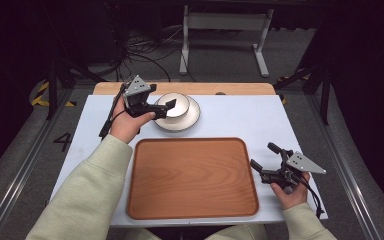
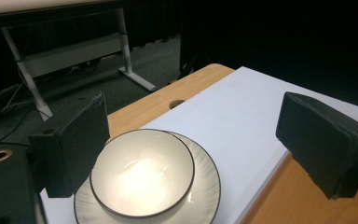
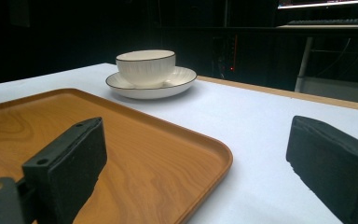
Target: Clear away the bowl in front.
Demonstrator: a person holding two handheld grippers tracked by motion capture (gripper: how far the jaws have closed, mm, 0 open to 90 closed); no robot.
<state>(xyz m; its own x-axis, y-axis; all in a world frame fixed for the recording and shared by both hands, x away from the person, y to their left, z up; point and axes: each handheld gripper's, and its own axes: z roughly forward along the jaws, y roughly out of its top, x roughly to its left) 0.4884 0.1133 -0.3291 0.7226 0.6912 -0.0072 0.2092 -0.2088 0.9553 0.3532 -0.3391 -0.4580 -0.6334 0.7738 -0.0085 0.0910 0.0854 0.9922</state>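
My left hand-held gripper (image 1: 159,109) stood wide open and empty at the bowl's (image 1: 174,104) 9 o'clock edge. The bowl sat on its plate (image 1: 192,117), at 12 o'clock from the tray (image 1: 192,177). My right hand-held gripper (image 1: 266,161), also wide open, was well apart.
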